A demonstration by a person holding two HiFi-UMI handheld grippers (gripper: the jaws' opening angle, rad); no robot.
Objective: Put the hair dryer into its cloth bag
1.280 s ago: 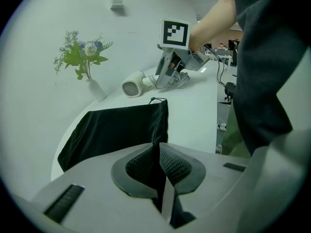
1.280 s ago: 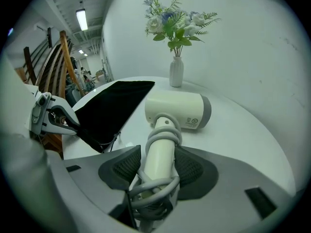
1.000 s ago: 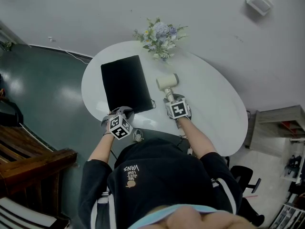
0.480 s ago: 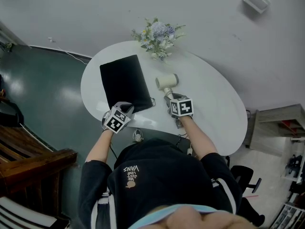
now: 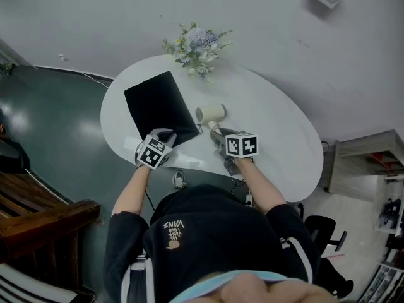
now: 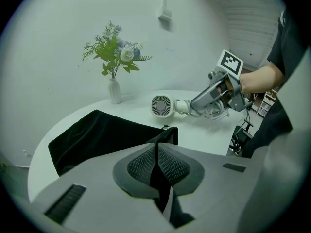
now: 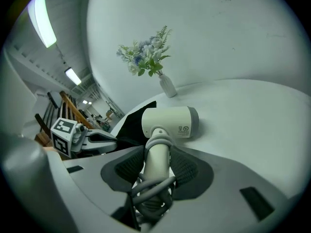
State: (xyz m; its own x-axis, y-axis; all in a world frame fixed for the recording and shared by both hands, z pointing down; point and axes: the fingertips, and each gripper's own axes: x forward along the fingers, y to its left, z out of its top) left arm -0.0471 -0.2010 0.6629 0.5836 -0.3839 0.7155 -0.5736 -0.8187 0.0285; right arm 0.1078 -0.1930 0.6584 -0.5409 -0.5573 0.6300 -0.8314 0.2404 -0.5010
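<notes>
The dryer (image 7: 170,123) is cream, with a cord wound round its handle. Its body is low over the white table (image 5: 278,137), just beside the right edge of the bag (image 5: 158,109); whether it touches the table cannot be told. The right hand-held gripper (image 7: 158,164) has the handle between its pads. Its jaws have just been closing and now press on both sides of the handle, standing wide apart round it.

The bag is black cloth and lies flat on the left part of the table, its near edge drawn up off the surface. The left hand-held gripper (image 6: 156,166) is pinched almost fully together on that raised edge, with a fold of black cloth between its pads.

A vase of flowers (image 5: 194,43) stands at the table's far edge, well apart from the bag and dryer.
</notes>
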